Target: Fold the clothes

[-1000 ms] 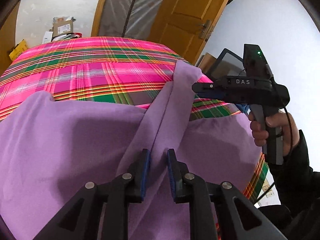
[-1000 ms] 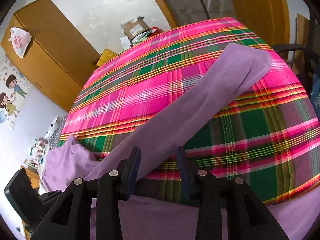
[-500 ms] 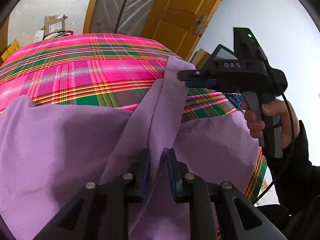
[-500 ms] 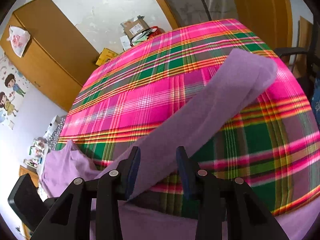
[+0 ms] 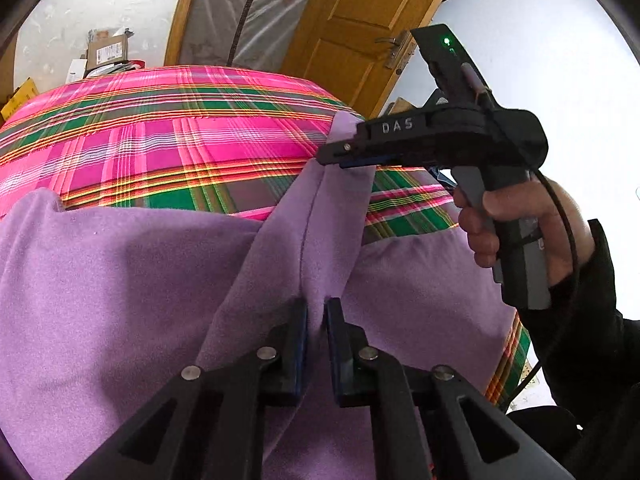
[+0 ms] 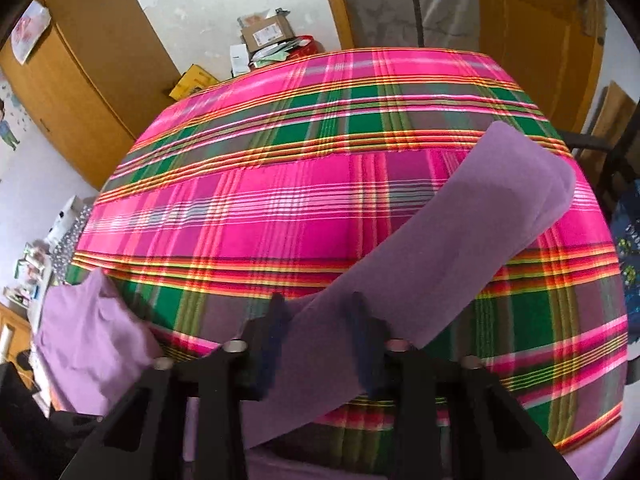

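Note:
A purple long-sleeved garment (image 5: 120, 280) lies spread on a table under a pink and green plaid cloth (image 5: 180, 140). One sleeve (image 5: 320, 216) runs from the body toward the far right. My left gripper (image 5: 317, 312) is closing, its pads pinching a raised fold of that sleeve near its base. Farther along the sleeve (image 6: 460, 232), my right gripper (image 6: 318, 320) is closing too. The flat sleeve lies between its fingers, which still stand apart. From the left wrist view the right gripper (image 5: 332, 154) shows side-on, held by a hand (image 5: 520, 216).
The plaid cloth (image 6: 280, 200) runs bare to the table's far edge. Beyond it sit a cardboard box (image 6: 268, 34) and clutter. A wooden wardrobe (image 6: 80, 80) stands at the left, a wooden door (image 5: 360, 20) at the back right, and a dark chair (image 6: 600, 148) at the right.
My left jaws have narrowed onto the sleeve fold. My right gripper has slid leftward over the sleeve and turned a little, and its fingers have drawn slightly closer.

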`<control>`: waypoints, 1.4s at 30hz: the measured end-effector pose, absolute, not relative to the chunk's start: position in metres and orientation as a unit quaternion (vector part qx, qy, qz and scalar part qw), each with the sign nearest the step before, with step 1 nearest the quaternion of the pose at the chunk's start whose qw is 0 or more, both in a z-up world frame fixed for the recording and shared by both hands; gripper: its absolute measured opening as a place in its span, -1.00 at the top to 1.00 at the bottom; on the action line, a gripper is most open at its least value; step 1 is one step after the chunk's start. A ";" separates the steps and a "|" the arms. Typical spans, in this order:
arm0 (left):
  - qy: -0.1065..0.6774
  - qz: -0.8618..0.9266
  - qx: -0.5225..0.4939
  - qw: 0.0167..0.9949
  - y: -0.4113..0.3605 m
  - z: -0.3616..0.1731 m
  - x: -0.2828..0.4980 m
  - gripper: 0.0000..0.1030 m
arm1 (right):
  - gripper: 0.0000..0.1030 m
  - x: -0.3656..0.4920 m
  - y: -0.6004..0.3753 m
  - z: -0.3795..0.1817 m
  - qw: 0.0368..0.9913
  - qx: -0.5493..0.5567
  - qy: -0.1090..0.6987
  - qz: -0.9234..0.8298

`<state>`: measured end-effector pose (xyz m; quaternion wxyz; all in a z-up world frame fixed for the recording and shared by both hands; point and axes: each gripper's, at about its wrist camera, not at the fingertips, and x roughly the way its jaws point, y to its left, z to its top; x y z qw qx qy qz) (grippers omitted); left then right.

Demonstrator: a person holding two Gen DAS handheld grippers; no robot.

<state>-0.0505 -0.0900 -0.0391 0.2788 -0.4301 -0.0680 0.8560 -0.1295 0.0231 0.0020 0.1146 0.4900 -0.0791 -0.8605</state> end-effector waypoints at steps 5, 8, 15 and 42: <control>-0.068 0.857 -0.428 0.280 -0.091 -0.038 -0.051 0.81 | 0.88 -0.126 0.029 0.001 0.124 0.483 -0.087 -0.862; -0.068 0.859 -0.424 0.278 -0.091 -0.036 -0.051 0.81 | 0.93 -0.122 0.034 0.002 0.127 0.475 -0.103 -0.864; -0.064 0.870 -0.402 0.280 -0.092 -0.023 -0.041 0.91 | 0.94 -0.097 0.057 0.025 0.145 0.427 -0.156 -0.879; -0.019 0.835 -0.410 0.367 -0.071 -0.035 0.028 0.92 | 0.95 0.073 0.107 0.005 0.084 0.417 -0.220 -0.878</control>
